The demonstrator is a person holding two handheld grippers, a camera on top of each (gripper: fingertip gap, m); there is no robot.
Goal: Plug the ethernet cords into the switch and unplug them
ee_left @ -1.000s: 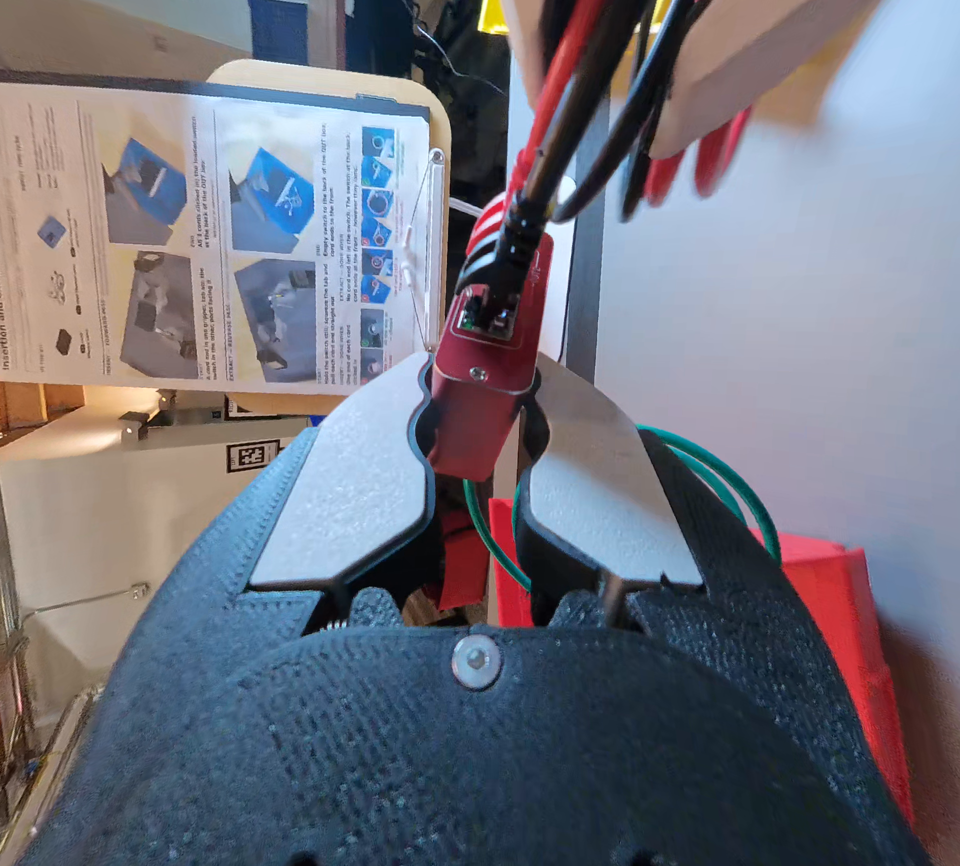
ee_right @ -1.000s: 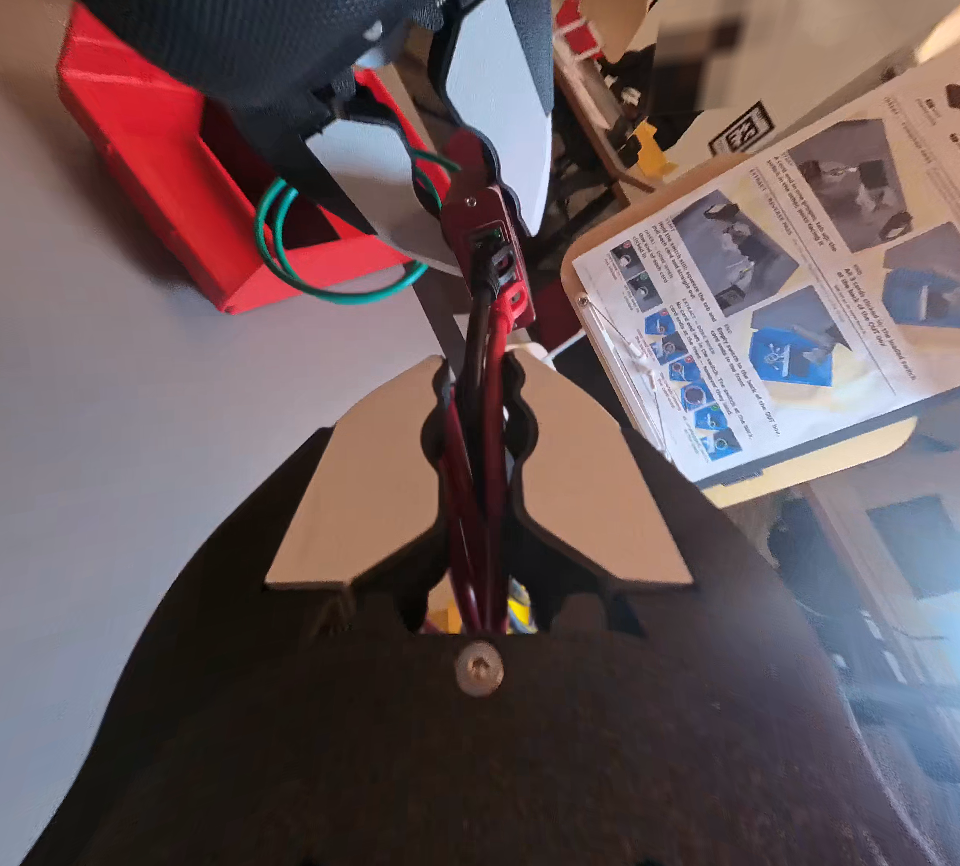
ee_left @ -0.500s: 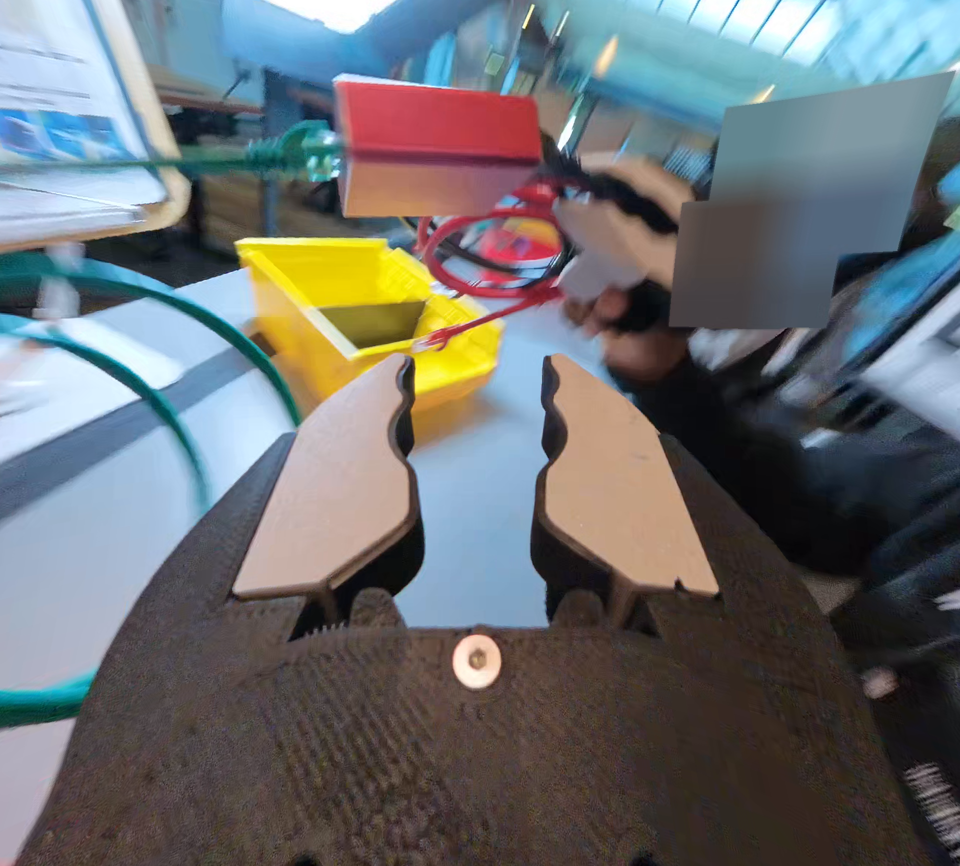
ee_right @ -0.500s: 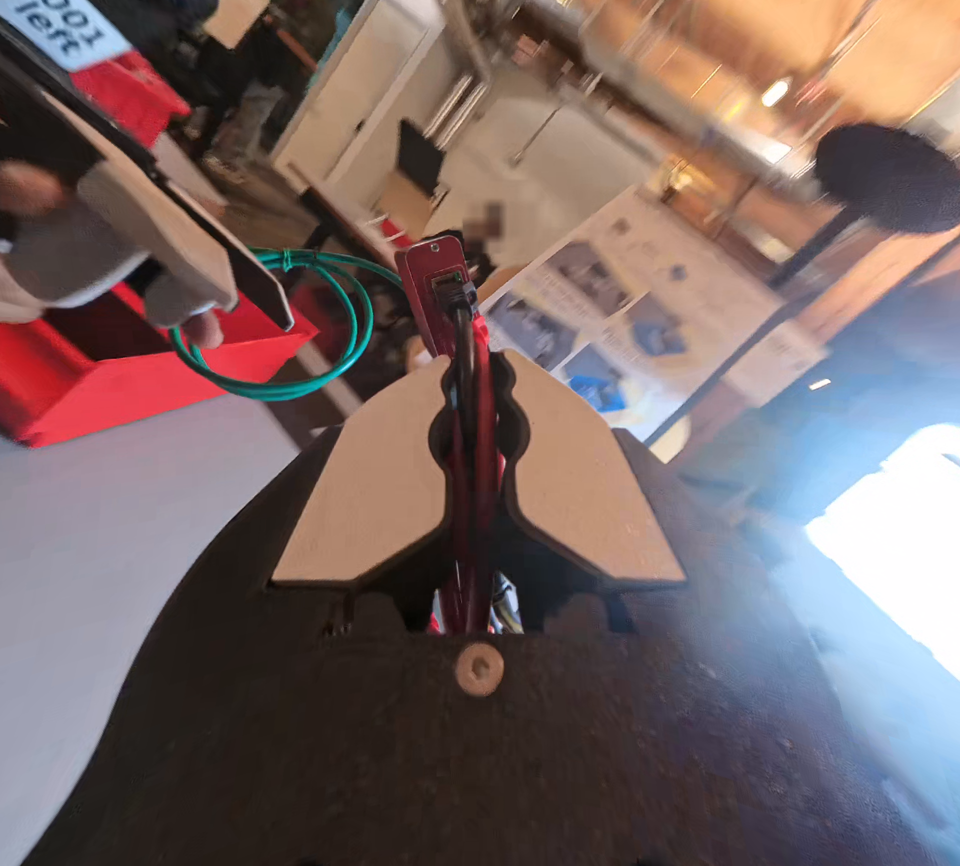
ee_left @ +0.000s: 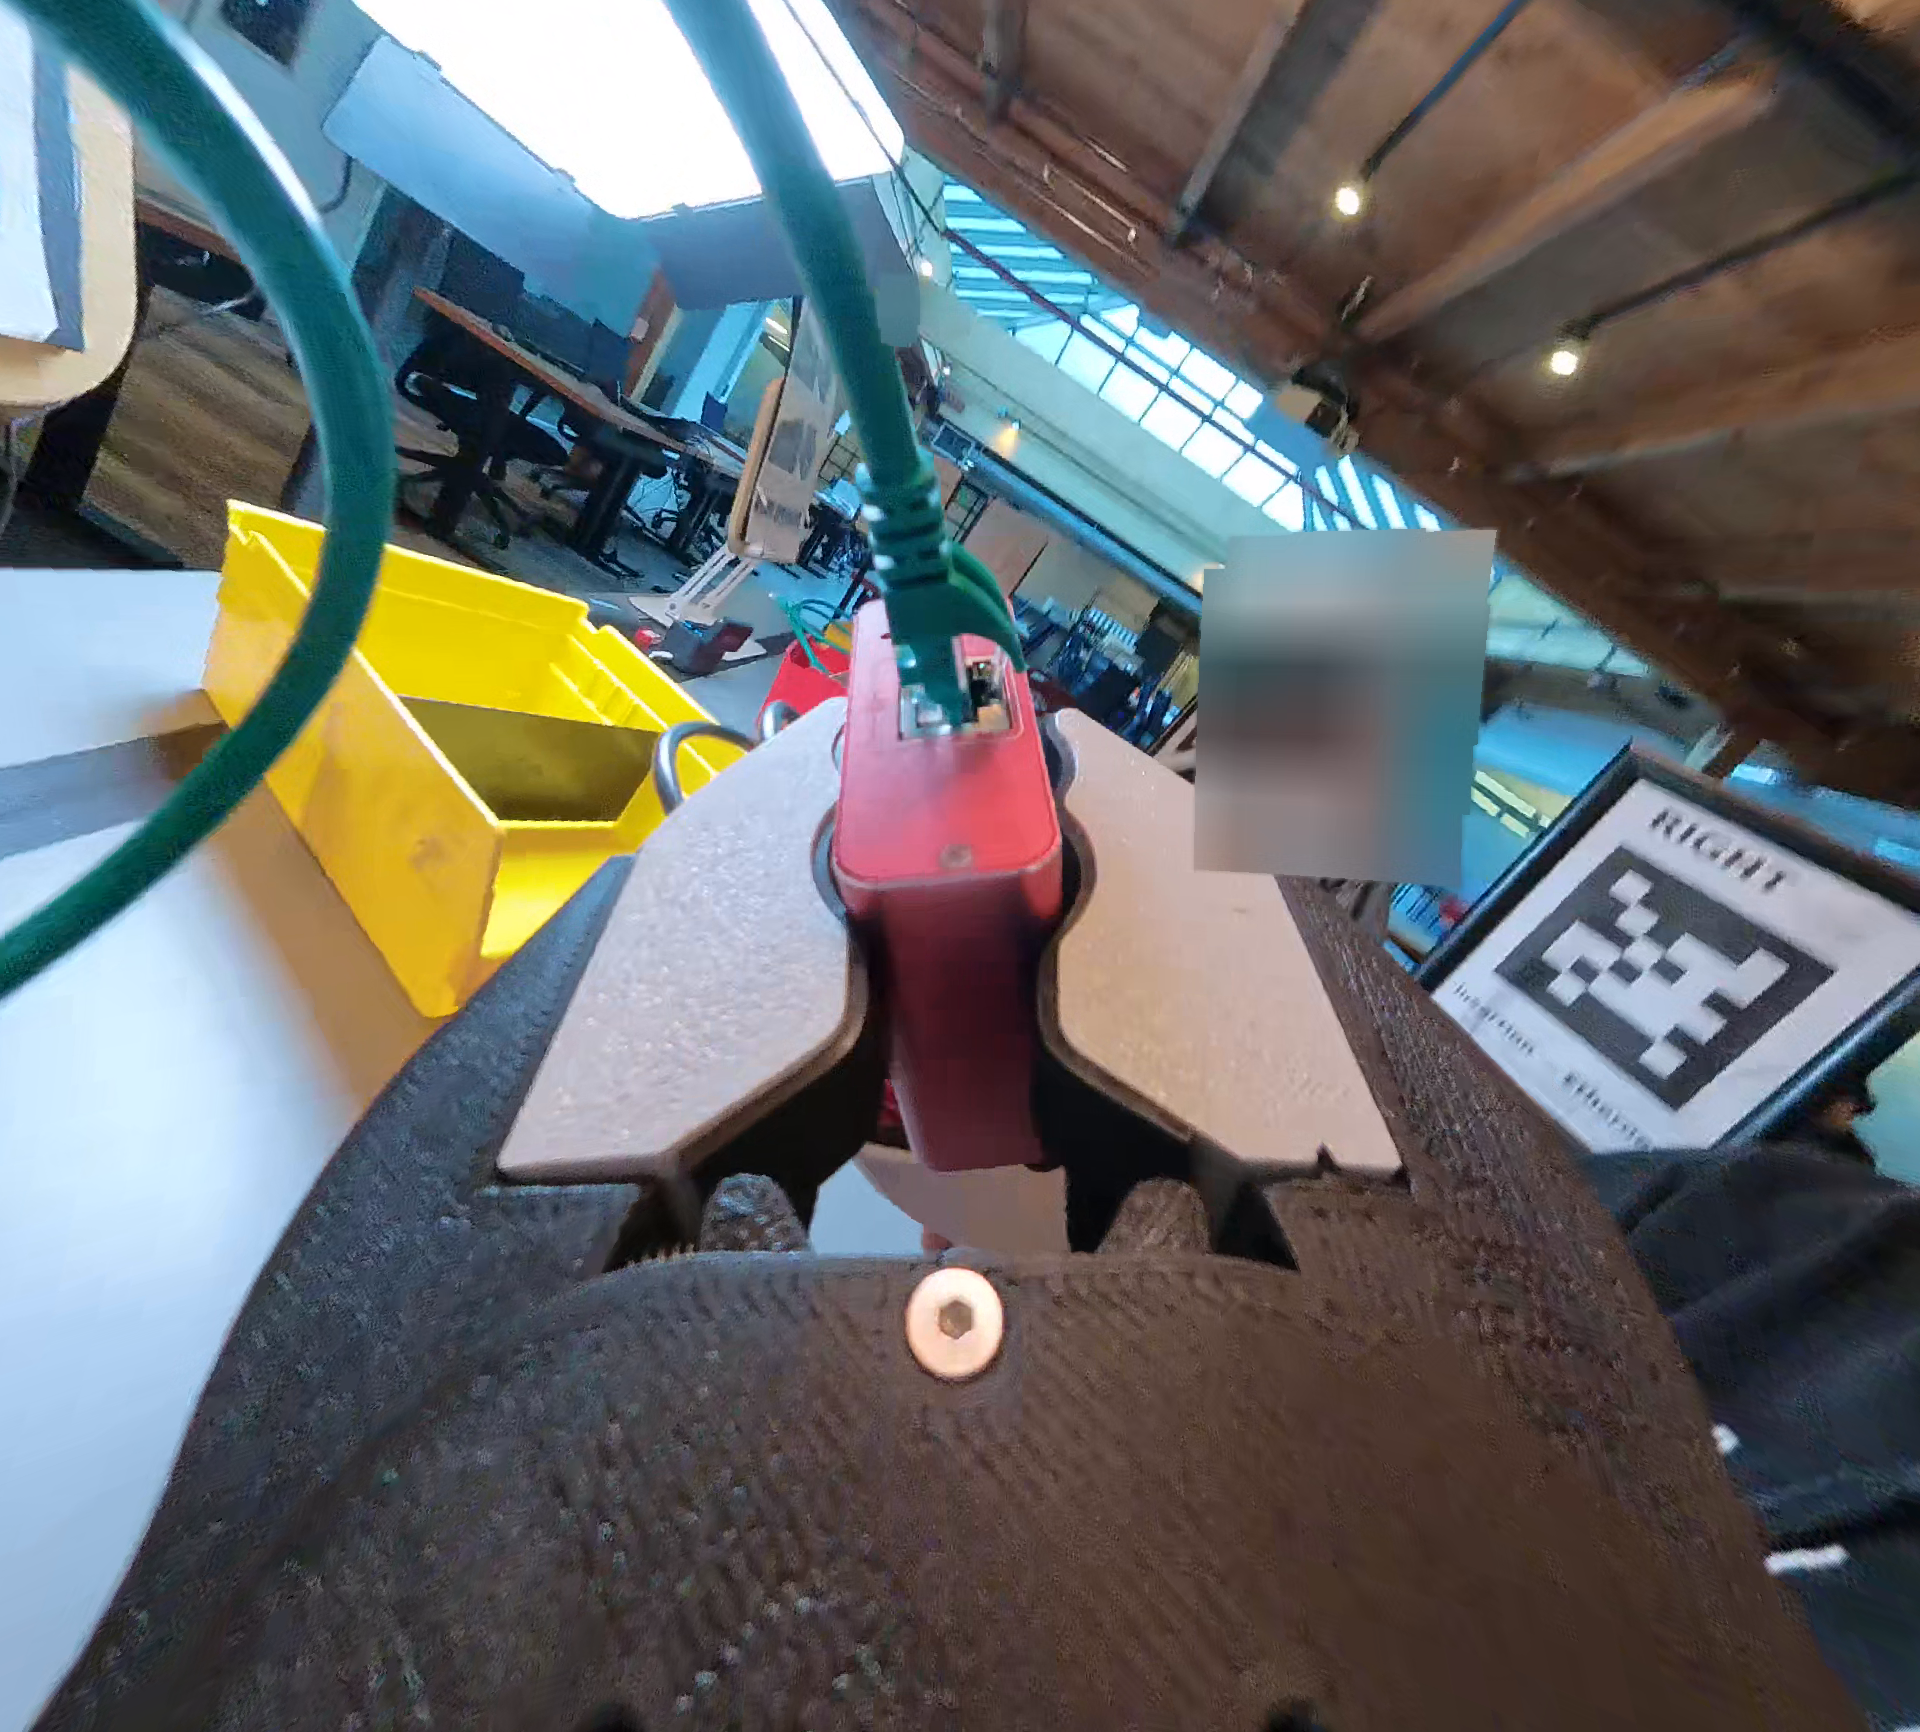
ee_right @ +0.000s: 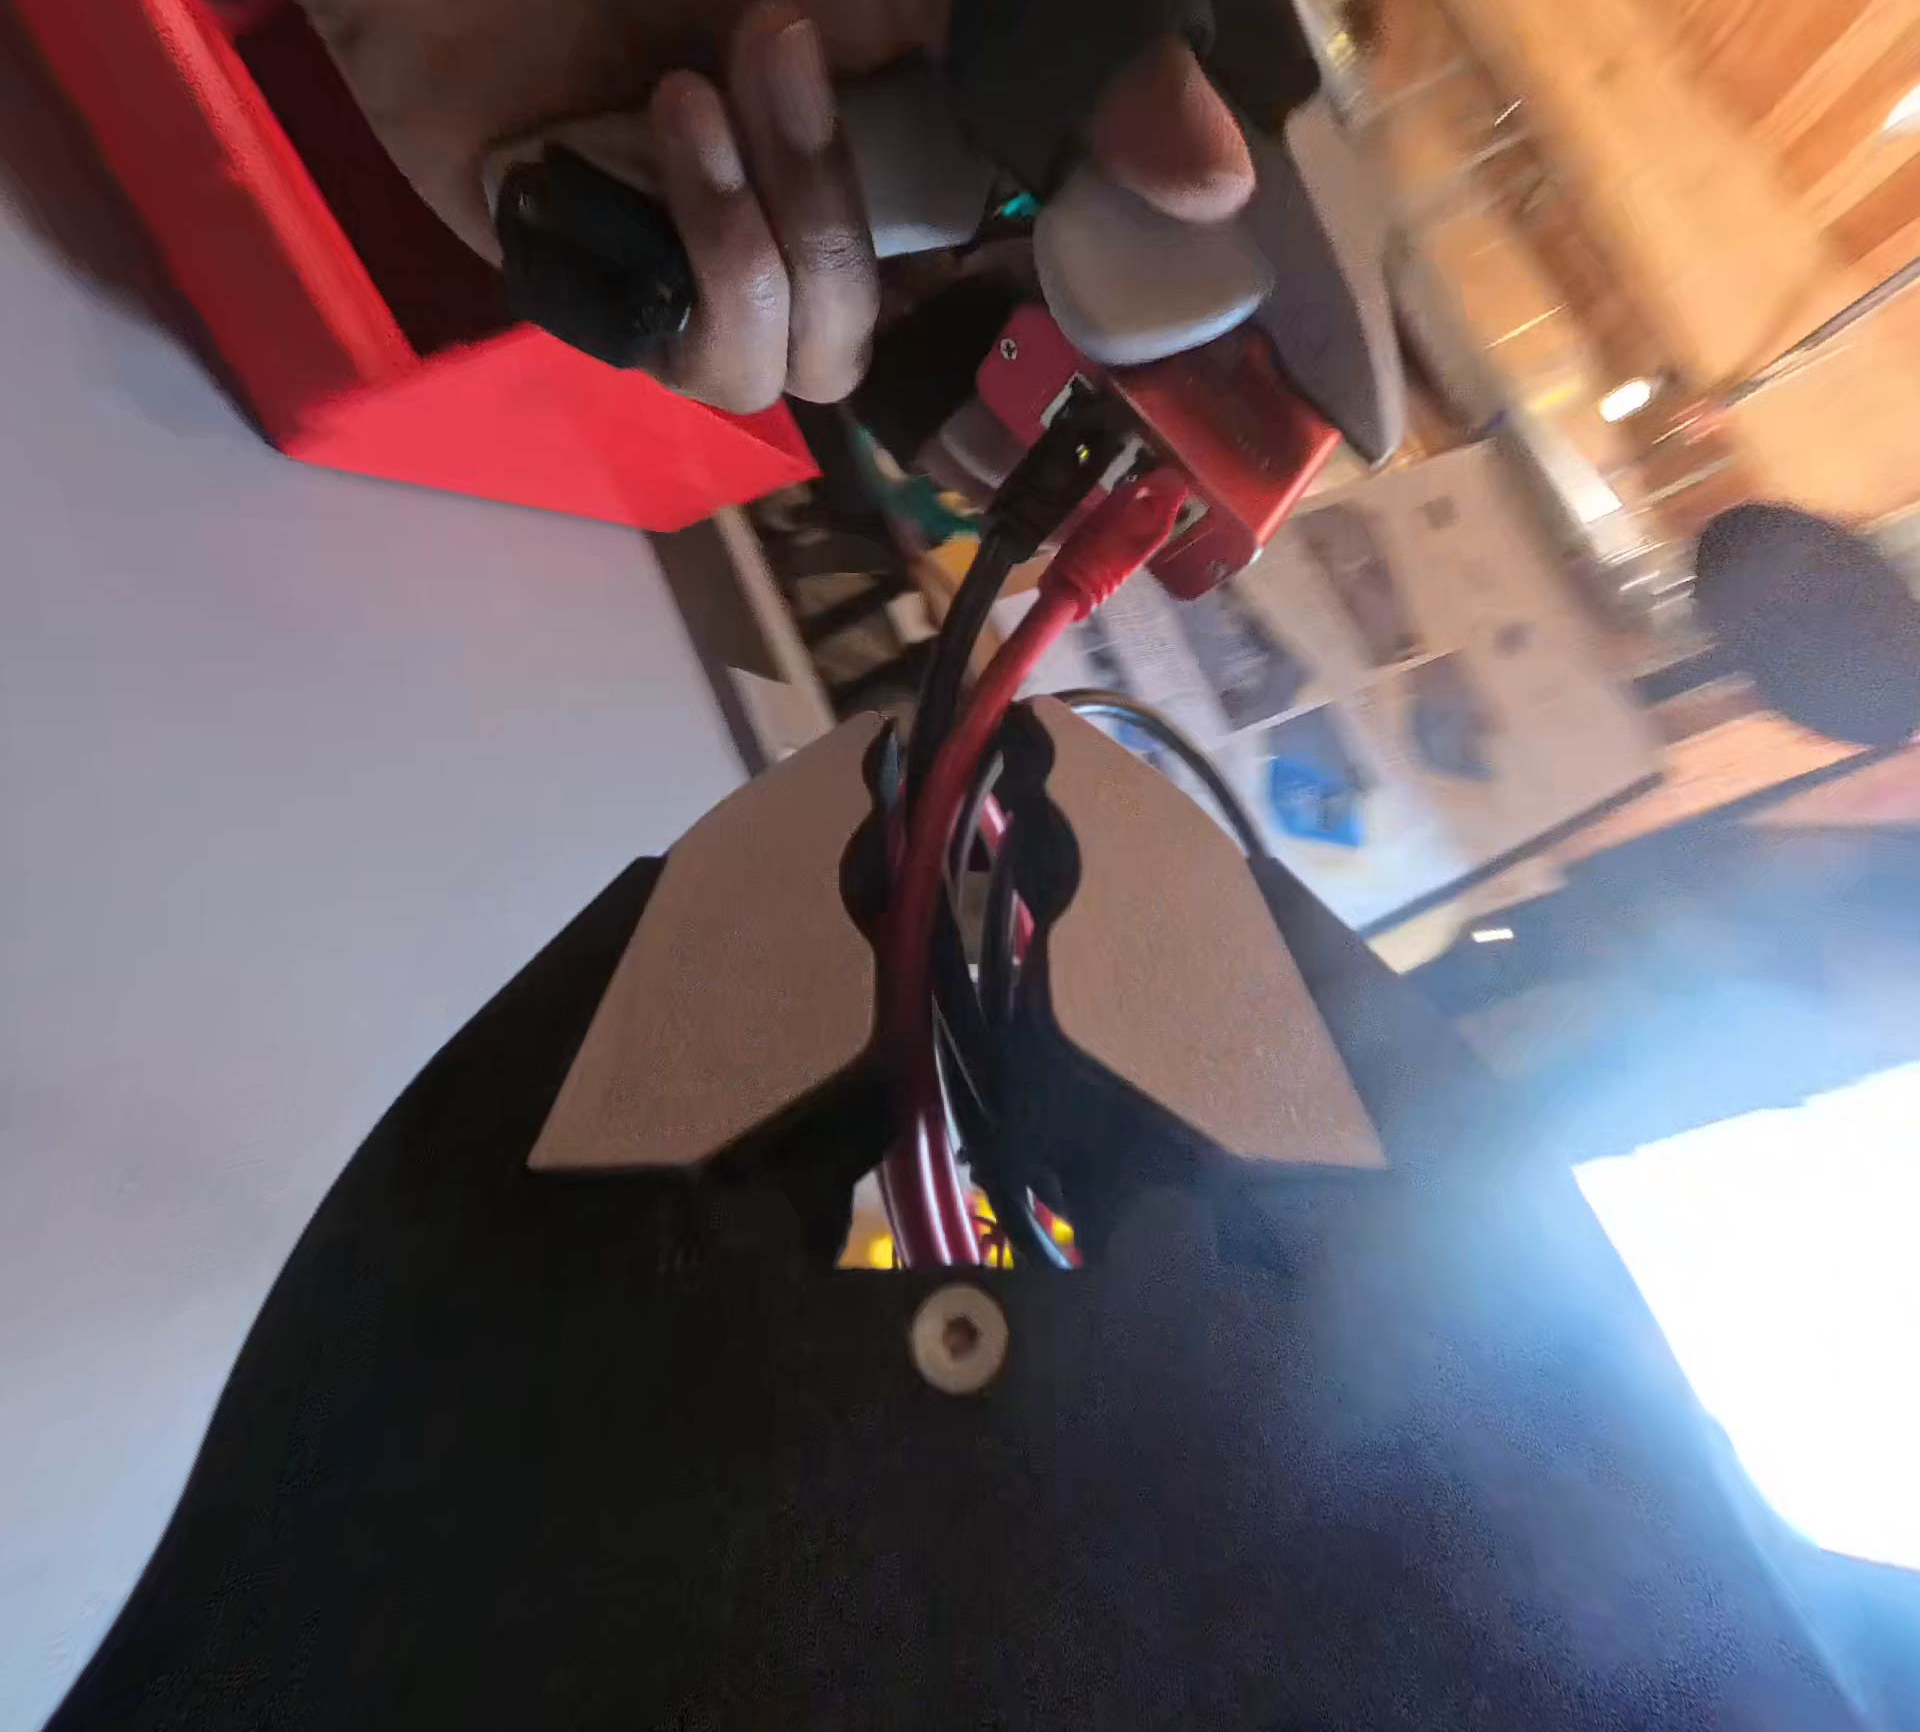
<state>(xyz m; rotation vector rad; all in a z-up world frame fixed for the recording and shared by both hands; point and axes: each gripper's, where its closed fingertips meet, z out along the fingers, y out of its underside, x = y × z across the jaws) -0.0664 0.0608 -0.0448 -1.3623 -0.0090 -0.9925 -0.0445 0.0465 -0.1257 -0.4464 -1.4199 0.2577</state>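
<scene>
Now 1 switch [ee_left: 940, 861], 1 green cord [ee_left: 894, 477]

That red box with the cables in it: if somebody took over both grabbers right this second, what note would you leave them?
Left gripper: shut on the red switch, held above the table.
Right gripper: shut on a bundle of cords.
Green cord is plugged into one end of the switch; the port beside it looks empty.
Black cord and red cord are plugged into the other end.
Yellow bin and red bin sit on the table.
Done: at least three cords in. Left: any further plugging I cannot judge, then unplugging them all.
</scene>
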